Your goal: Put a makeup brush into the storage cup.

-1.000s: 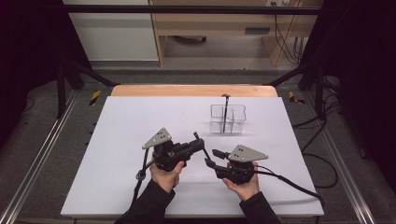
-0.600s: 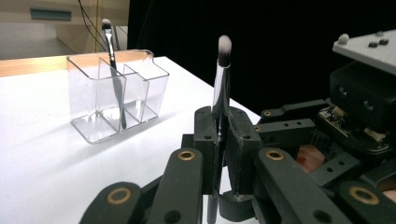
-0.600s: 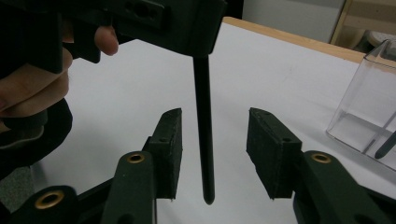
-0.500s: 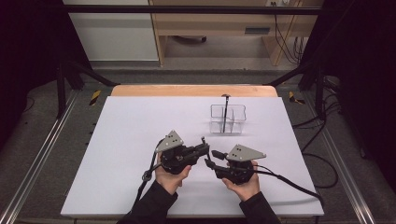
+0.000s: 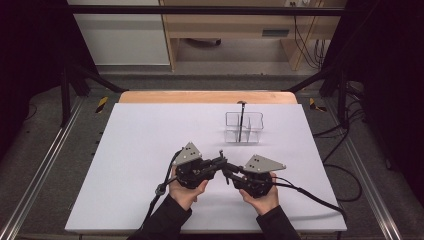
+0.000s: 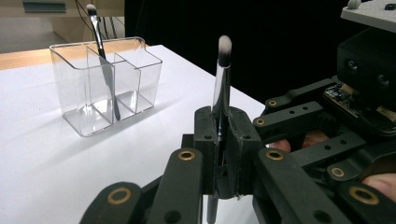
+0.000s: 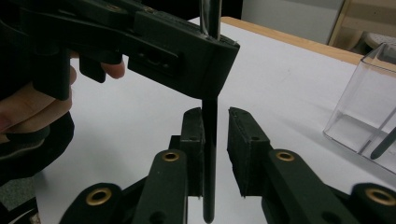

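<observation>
Handover risk: my left gripper [image 5: 220, 161] clamps a makeup brush [image 6: 222, 79] upright, bristles up, while my right gripper [image 7: 214, 140] has just been closing around the brush's dark lower handle [image 7: 209, 154]. In the right gripper view a gap shows on one side of the handle, so I judge that grip not yet firm.
Cause of a drop: if I let go on the left before the right pads press both sides, the brush could slip down onto the white table [image 5: 150, 150].
Cause of a tilt: the right jaws take the handle close to its end, far from the bristles, so the brush may swing once the left lets go.
Collision risk: both grippers sit nose to nose in the high view; pulling apart carelessly could knock one against the other.
Left gripper state: shut tight on the brush near its silvery ferrule.
Right gripper state: narrow, handle between the jaws, not yet pinching as far as I can see.
Brush location: near edge of the table, between my two hands, well apart from the organizer.
Container: clear plastic organizer [image 6: 105, 84] with several compartments, standing further back on the table.
Contents: one other brush [image 6: 103, 60] leaning in a compartment near the middle; the remaining compartments look empty.
</observation>
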Action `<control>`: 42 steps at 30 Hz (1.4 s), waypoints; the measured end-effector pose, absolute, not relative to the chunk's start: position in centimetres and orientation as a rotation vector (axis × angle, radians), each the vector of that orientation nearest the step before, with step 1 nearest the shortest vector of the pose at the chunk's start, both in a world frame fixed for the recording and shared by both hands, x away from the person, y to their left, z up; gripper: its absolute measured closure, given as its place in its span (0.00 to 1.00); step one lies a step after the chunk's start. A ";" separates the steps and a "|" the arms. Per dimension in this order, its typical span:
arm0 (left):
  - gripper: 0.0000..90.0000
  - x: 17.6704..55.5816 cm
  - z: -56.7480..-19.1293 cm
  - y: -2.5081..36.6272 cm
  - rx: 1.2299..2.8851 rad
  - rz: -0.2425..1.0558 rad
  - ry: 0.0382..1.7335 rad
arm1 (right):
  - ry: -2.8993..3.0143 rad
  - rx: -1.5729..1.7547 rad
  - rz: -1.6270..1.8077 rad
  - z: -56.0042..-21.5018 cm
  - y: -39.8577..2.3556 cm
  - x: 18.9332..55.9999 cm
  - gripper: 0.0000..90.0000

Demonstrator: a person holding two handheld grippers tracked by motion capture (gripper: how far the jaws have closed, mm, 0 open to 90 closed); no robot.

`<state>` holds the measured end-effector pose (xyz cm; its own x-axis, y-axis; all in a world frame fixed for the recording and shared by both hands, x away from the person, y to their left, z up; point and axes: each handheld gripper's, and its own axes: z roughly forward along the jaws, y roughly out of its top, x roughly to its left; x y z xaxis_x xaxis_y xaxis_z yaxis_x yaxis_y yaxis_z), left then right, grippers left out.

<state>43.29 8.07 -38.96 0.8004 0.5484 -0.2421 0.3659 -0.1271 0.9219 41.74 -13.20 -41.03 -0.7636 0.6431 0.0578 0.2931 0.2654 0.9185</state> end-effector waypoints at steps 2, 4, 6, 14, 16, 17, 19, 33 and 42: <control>0.92 43.3 -39.0 8.0 1.744 0.185 0.715 | 2.219 0.857 1.499 -41.1 -13.2 41.7 0.89; 0.92 43.3 -39.0 8.0 1.747 0.188 0.716 | 2.224 0.857 1.502 -41.1 -13.1 41.8 0.92; 0.92 43.3 -39.0 8.0 1.749 0.187 0.719 | 2.228 0.851 1.502 -41.2 -13.1 41.7 0.93; 0.84 43.6 -38.9 8.4 1.751 0.172 0.722 | 2.230 0.860 1.499 -41.2 -13.1 41.8 0.94; 0.79 43.6 -38.7 8.8 1.748 0.182 0.715 | 2.230 0.861 1.495 -41.3 -13.1 41.8 0.94; 0.76 43.6 -38.6 9.0 1.746 0.194 0.710 | 2.230 0.861 1.493 -41.3 -13.1 41.8 0.94; 0.71 43.5 -38.4 9.4 1.749 0.208 0.702 | 2.223 0.870 1.490 -41.3 -13.1 41.9 0.94; 0.43 43.4 -38.3 12.8 1.809 0.298 0.690 | 2.176 0.927 1.455 -41.3 -13.9 42.4 0.93; 0.32 43.2 -39.3 15.1 1.834 0.323 0.720 | 2.152 0.944 1.462 -41.1 -14.3 42.6 0.93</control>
<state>43.22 15.11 -39.32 0.7794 0.6152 -0.1186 0.3206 -0.2290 0.9191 42.57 -14.31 -41.15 -0.7061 0.7052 0.0638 0.3191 0.2365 0.9177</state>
